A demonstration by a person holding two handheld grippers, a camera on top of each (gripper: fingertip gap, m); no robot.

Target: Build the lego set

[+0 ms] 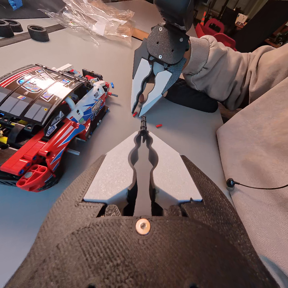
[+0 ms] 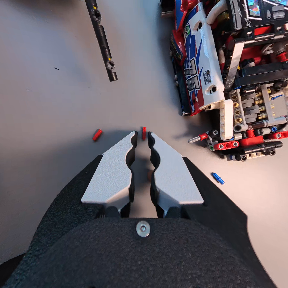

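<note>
Left wrist view: my left hand-held gripper [image 1: 143,135] is clamped on a black axle assembly [image 1: 143,124], held off the table [image 1: 93,51] so its end stays free. The lego car [image 1: 46,118] sits well left.

Right wrist view: my right hand-held gripper [image 2: 142,133] is narrowly parted around a red pin [image 2: 144,132] lying on the table, not yet pinched; probably meant for the axle assembly.

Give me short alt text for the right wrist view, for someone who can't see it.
The right gripper points down at a grey table, its open fingers straddling a small red pin. A second red pin lies left, a black rod hangs above, and a partly built race car fills the right.
</note>
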